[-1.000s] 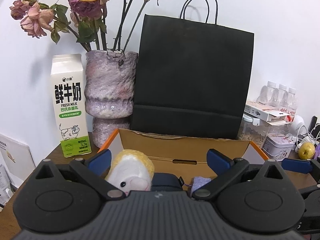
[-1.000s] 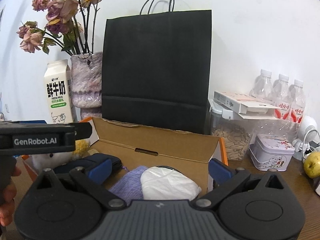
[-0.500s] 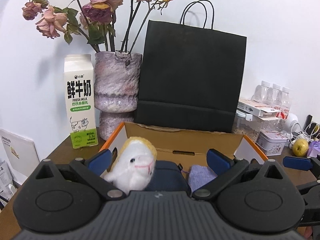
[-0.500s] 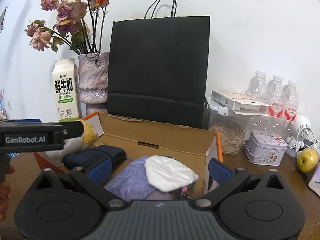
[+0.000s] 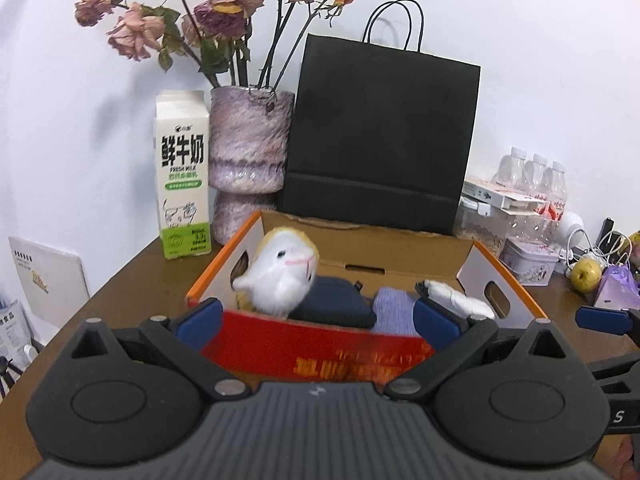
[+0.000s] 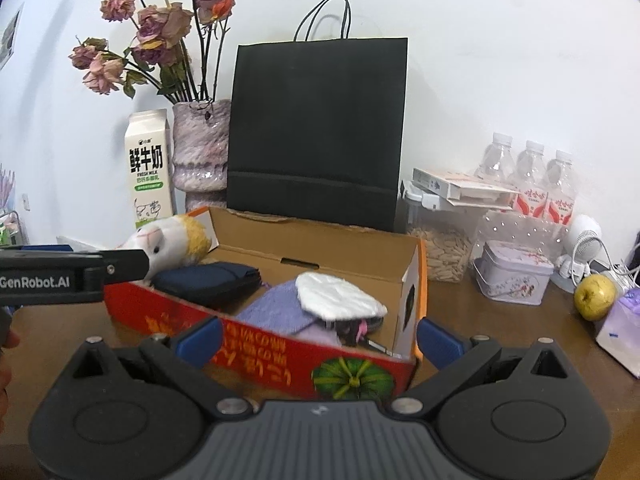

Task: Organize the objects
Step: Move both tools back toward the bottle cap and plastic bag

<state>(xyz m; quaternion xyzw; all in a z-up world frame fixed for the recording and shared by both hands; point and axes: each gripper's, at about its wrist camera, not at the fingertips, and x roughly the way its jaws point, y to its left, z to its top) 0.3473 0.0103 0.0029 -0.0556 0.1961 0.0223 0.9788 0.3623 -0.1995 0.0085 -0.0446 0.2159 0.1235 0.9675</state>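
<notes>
Jaws of both the left gripper [image 5: 316, 316] and right gripper [image 6: 318, 336] stand spread, empty, before the filled box [image 6: 280, 350]; packing looks finished, so next comes checking the tabletop [image 6: 500, 332] for strays.

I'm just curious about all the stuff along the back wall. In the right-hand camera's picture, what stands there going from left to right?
White and green milk carton → mottled purple vase of dried roses → tall black paper bag → clear plastic jar of seeds → three clear water bottles → yellow-green apple.
</notes>
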